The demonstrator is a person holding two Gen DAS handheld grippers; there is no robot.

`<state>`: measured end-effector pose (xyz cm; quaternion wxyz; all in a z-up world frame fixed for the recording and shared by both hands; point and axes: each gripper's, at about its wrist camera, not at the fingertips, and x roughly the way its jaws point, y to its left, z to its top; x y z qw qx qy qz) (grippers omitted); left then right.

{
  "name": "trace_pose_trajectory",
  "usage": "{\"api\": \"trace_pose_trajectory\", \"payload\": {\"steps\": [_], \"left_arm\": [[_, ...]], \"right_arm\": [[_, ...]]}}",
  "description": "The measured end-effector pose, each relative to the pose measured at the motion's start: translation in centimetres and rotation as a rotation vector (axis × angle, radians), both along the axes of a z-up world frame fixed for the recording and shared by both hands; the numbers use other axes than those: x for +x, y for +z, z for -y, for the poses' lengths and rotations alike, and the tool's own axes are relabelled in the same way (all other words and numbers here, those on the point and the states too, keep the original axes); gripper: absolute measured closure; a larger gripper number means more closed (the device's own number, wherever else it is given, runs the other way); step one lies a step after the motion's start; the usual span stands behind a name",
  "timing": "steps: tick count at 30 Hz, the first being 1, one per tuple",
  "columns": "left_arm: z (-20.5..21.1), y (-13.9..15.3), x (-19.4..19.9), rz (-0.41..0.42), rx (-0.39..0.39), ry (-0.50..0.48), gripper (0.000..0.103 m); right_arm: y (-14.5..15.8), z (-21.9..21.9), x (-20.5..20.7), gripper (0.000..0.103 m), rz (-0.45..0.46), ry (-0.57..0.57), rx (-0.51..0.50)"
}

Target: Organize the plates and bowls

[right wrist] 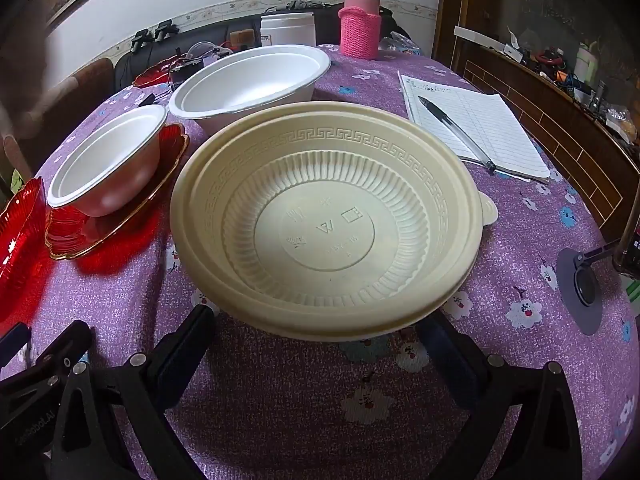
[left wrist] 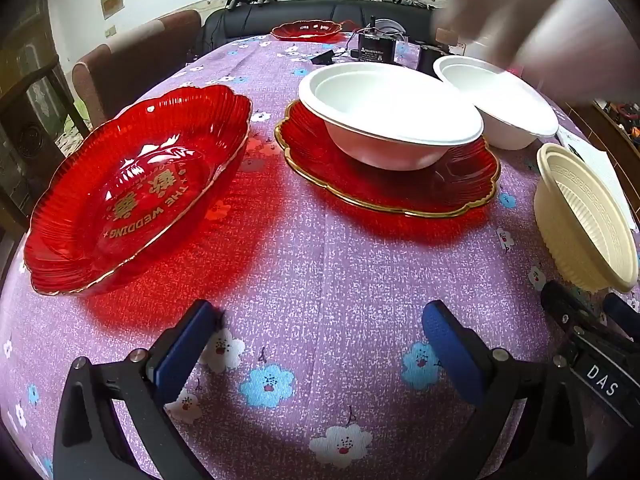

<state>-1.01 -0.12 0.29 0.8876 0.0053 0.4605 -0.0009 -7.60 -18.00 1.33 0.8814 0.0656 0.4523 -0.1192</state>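
My left gripper point(left wrist: 320, 320) is open and empty, low over the purple cloth. Ahead left lies a red glass wedding plate point(left wrist: 136, 188). Ahead stands a white bowl point(left wrist: 390, 116) on a gold-rimmed red plate point(left wrist: 400, 196), and a second white bowl point(left wrist: 500, 100) behind it. My right gripper point(right wrist: 316, 328) is open, its fingers either side of the near rim of a cream plastic bowl point(right wrist: 326, 220), not gripping it. That bowl also shows in the left wrist view point(left wrist: 584, 216). The white bowl on its red plate point(right wrist: 108, 160) and the larger white bowl point(right wrist: 252, 80) lie beyond.
A notepad with a pen point(right wrist: 476, 128) lies at the right. A pink knitted jar point(right wrist: 360, 28) and a white tub point(right wrist: 288, 28) stand at the back. Another red plate point(left wrist: 308, 31) and a black device point(left wrist: 376, 48) sit far off. A blurred hand point(left wrist: 540, 28) is at upper right.
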Motion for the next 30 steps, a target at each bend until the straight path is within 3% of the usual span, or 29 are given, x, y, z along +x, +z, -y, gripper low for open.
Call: {"api": "trace_pose_trajectory", "payload": {"steps": [30], "left_arm": [[-0.18,-0.19,0.23,0.000,0.000,0.000,0.000]], "right_arm": [[0.03,0.00,-0.02,0.001,0.000,0.000,0.000]]}}
